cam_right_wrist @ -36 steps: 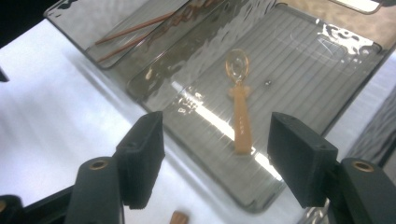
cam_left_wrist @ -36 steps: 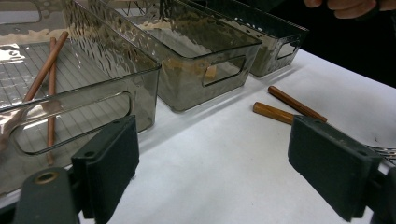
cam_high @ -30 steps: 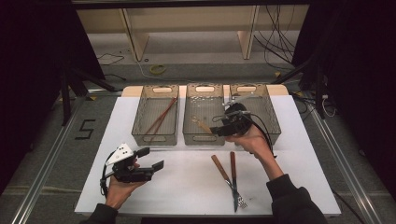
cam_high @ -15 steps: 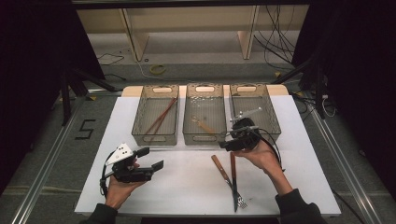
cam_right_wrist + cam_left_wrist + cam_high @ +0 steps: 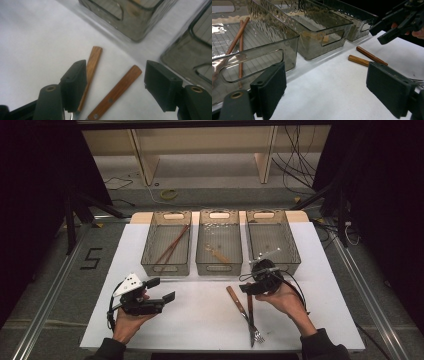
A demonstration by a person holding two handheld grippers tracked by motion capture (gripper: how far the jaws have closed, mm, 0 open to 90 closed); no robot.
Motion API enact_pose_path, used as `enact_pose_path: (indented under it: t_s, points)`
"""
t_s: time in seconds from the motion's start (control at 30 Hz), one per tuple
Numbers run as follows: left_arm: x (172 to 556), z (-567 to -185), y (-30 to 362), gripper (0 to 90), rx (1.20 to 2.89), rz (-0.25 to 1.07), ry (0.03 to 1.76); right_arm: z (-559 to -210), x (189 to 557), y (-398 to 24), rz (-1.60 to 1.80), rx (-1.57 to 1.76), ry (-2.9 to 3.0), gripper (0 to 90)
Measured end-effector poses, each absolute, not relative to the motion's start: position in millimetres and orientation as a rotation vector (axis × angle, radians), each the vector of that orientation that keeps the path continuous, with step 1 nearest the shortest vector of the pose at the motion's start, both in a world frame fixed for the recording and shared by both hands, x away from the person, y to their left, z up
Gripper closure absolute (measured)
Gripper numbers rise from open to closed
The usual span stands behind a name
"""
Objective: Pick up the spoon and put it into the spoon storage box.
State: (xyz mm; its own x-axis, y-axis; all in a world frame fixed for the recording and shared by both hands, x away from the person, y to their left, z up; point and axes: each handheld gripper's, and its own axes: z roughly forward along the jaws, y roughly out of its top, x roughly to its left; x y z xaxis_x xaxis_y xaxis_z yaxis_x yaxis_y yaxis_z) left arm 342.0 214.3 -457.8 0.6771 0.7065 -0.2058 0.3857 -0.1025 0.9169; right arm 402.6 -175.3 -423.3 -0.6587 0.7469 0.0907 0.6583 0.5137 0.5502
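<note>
Two wooden-handled utensils lie side by side on the white table: one with fork tines (image 5: 250, 315) and a shorter one (image 5: 236, 301). My right gripper (image 5: 248, 288) hovers open just over their handle ends. In the right gripper view the handles (image 5: 92, 65) (image 5: 117, 90) lie between and below its spread jaws (image 5: 116, 72), and the pads touch nothing. My left gripper (image 5: 162, 289) is held open and empty at the front left (image 5: 328, 85). From there I see the same handles (image 5: 370, 56) and the right gripper (image 5: 398, 23) farther off.
Three smoky clear bins stand in a row at the back. The left bin (image 5: 150, 251) holds chopsticks (image 5: 169, 247), the middle bin (image 5: 219, 268) a wooden-handled piece (image 5: 218, 253), and the right bin (image 5: 295, 251) stands behind my right gripper. The table's front edge is close to both hands.
My right gripper came back from over the right bin and sank toward the two utensils on the table. The left gripper has stayed where it was.
</note>
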Motion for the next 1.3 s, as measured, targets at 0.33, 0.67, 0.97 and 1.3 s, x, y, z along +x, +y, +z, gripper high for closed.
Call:
enact_pose_path:
  t_s: [0.33,0.67,0.97,1.3]
  points:
    - [342.5,-457.4,214.6,16.0,1.721,0.338,0.888,-434.3,396.9,-177.1,0.793,1.238,2.626,35.6]
    - [340.6,-457.7,216.9,16.0,1.717,0.342,0.894,-440.9,394.1,-177.4,0.758,1.245,2.646,37.0]
    - [339.6,-457.6,217.9,16.0,1.716,0.345,0.897,-445.7,391.1,-176.3,0.726,1.241,2.665,37.2]
    - [339.5,-457.8,217.5,16.0,1.716,0.345,0.896,-451.8,388.5,-175.7,0.678,1.253,2.677,37.5]
